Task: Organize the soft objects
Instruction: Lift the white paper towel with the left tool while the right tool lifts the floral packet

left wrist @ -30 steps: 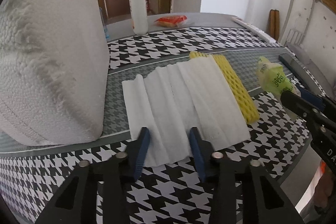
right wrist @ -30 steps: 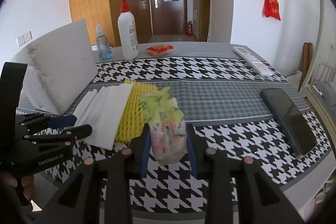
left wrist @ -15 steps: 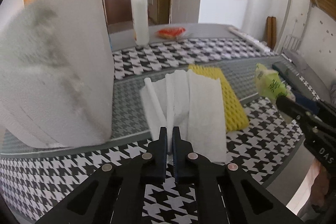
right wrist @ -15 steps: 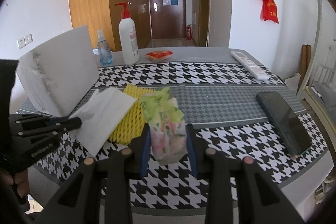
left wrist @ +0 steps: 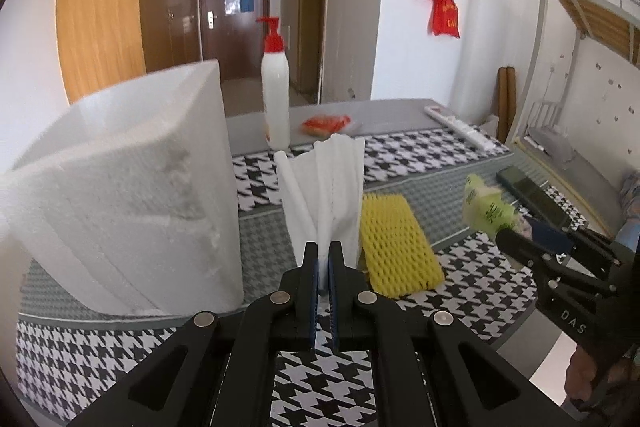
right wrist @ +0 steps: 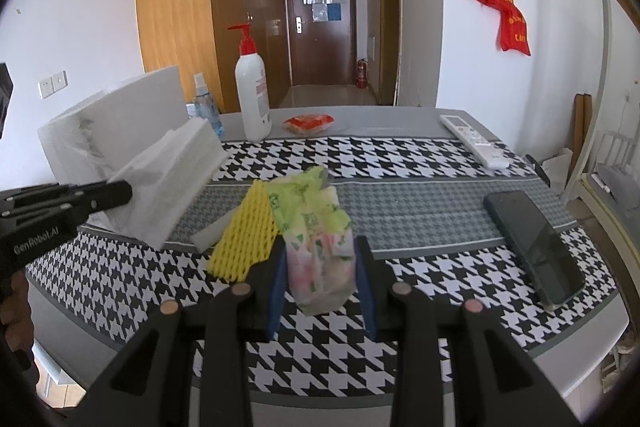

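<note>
While both hands hold something, laid out from the grippers outward:

Left gripper (left wrist: pixel 324 259): jaws pressed nearly together on the near edge of the white foam sheet (left wrist: pixel 326 195); seen from the right wrist view at far left as a black arm (right wrist: pixel 116 193) pinching the sheet's corner.
White foam sheet: lifted off the tablecloth, fanned in pleats, rising upward from the jaws; hanging just beside the foam box (left wrist: pixel 120 195) and partly above the yellow mesh.
Right gripper (right wrist: pixel 320 267): clamped on the green tissue pack (right wrist: pixel 316 235), blue pads against its two sides; visible at the right edge of the left wrist view (left wrist: pixel 516 239) with the pack (left wrist: pixel 486 207) sticking out past the tips.
Green tissue pack: held upright above the near half of the table, crumpled green top, pale floral lower part.
Yellow foam mesh (left wrist: pixel 394 243): flat on the houndstooth cloth (right wrist: pixel 400 155), between the two grippers, just left of the pack.
Foam box: large, white, standing at the left end of the table.
Pump bottle (right wrist: pixel 252 99): white with red pump, upright at the far edge, small spray bottle (right wrist: pixel 206 107) to its left.
Orange packet (right wrist: pixel 308 123): near the pump bottle, far edge.
Remote control (right wrist: pixel 474 141): far right, on the cloth.
Phone (right wrist: pixel 532 243): dark, flat, right side, well apart from the pack.
</note>
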`<state>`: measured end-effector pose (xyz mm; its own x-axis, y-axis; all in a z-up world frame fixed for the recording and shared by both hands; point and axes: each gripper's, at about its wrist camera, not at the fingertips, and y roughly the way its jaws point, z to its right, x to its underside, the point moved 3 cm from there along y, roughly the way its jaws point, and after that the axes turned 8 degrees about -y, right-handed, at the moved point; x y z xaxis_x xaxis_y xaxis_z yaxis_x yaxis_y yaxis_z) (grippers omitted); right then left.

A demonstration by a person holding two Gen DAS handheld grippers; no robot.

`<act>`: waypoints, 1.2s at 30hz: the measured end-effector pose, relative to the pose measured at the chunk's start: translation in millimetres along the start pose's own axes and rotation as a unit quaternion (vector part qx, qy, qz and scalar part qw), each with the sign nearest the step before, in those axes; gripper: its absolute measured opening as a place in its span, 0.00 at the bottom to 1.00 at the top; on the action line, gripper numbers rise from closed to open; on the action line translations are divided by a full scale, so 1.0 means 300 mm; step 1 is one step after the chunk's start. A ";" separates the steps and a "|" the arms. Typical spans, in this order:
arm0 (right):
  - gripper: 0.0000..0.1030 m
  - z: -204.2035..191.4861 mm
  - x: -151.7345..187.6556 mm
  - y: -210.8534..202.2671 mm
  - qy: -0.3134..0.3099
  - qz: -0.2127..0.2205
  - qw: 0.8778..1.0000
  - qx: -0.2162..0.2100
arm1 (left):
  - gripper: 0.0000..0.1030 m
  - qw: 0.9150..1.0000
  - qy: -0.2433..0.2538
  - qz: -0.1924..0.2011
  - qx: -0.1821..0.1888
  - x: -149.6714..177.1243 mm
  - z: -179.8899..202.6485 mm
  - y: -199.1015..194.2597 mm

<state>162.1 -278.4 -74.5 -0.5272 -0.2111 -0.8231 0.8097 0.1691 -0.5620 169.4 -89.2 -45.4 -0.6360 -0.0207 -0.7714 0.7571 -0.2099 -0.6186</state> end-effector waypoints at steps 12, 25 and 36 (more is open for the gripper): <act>0.35 -0.042 -0.044 -0.046 -0.013 0.018 1.000 -0.004 | 0.05 0.999 0.007 0.034 -0.004 -0.032 -0.002 -0.067; 0.35 -0.052 -0.130 -0.075 -0.011 0.042 0.999 -0.009 | 0.05 0.997 0.014 0.069 -0.017 -0.069 -0.023 -0.115; 0.35 -0.077 -0.225 -0.095 -0.018 0.065 0.998 -0.020 | 0.05 0.994 0.011 0.103 -0.020 -0.142 -0.041 -0.169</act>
<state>168.7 -246.8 -4.7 -0.4087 -0.2192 -0.8859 0.8593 0.2346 -0.4545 160.0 -65.7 17.0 -0.4636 -0.0374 -0.8853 0.8768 -0.1638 -0.4522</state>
